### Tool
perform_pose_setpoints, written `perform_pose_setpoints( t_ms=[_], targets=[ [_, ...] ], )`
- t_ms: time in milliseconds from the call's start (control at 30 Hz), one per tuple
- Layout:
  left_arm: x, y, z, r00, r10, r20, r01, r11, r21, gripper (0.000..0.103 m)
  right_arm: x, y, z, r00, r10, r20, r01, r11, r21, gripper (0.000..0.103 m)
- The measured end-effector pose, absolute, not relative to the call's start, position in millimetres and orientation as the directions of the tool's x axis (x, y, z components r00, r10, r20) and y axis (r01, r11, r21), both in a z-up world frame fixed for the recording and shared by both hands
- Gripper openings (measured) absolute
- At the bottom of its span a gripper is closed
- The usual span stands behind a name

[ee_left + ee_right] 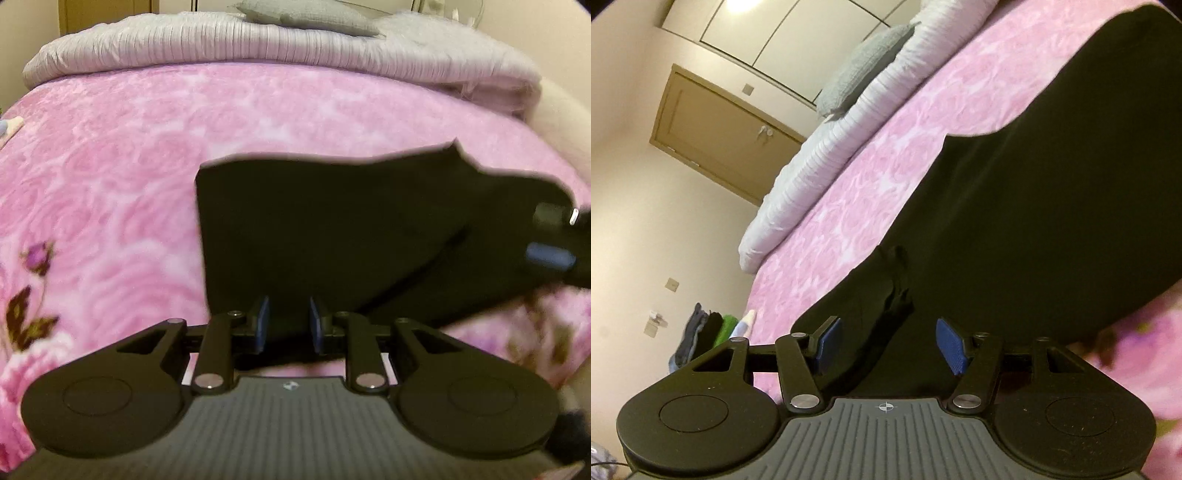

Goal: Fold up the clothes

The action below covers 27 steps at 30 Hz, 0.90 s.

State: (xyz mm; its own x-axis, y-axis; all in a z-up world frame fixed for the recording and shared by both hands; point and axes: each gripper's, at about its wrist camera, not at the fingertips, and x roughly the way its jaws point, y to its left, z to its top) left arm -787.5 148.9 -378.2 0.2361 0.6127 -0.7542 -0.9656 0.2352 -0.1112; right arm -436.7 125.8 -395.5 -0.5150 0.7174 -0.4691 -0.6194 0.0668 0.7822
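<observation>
Left wrist view: we read no writing, only a small round emblem on the left gripper [289, 325]. Its blue-padded fingers stand partly apart, gripping nothing, over the near edge of the flat black cloth garment [332, 236] on the pink rose-patterned bed blanket [129, 155]; blurred. Right wrist view: right gripper [890, 345] wide open, empty, garment's folds below, its far end cut off.

no readable text, labels or numbers anywhere
</observation>
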Motion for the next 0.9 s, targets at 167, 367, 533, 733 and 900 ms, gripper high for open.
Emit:
perform_pose_setpoints(
  t_ms=[167, 367, 533, 733, 900],
  targets=[
    [-811.7, 153.5, -349.8, 0.262, 0.688, -0.677, -0.965, 0.174, -0.197, 0.019, -441.2, 139.5, -411.7, -0.565, 0.697, -0.442, -0.543, 0.09, 0.835, 0.05],
    [-826.4, 171.2, -345.4, 0.25, 0.675, -0.694, -0.966, 0.131, -0.221, 0.019, -449.4, 161.8, -438.8, -0.602, 0.681, -0.416, -0.427, 0.166, 0.889, 0.051],
    [-825.0, 166.4, -366.0, 0.27, 0.63, -0.728, -0.961, 0.135, -0.24, 0.019, -456.7, 179.3, -446.8, -0.589, 0.677, -0.443, -0.45, 0.18, 0.875, 0.051],
    [-826.5, 167.5, -369.3, 0.27, 0.632, -0.726, -0.961, 0.137, -0.238, 0.019, -476.2, 198.7, -448.6, -0.537, 0.681, -0.498, -0.561, 0.153, 0.814, 0.021],
    [-819.4, 167.4, -355.2, 0.306, 0.651, -0.695, -0.952, 0.187, -0.244, 0.019, -471.6, 183.2, -424.2, -0.456, 0.763, -0.459, -0.678, 0.038, 0.734, 0.006]
  ],
)
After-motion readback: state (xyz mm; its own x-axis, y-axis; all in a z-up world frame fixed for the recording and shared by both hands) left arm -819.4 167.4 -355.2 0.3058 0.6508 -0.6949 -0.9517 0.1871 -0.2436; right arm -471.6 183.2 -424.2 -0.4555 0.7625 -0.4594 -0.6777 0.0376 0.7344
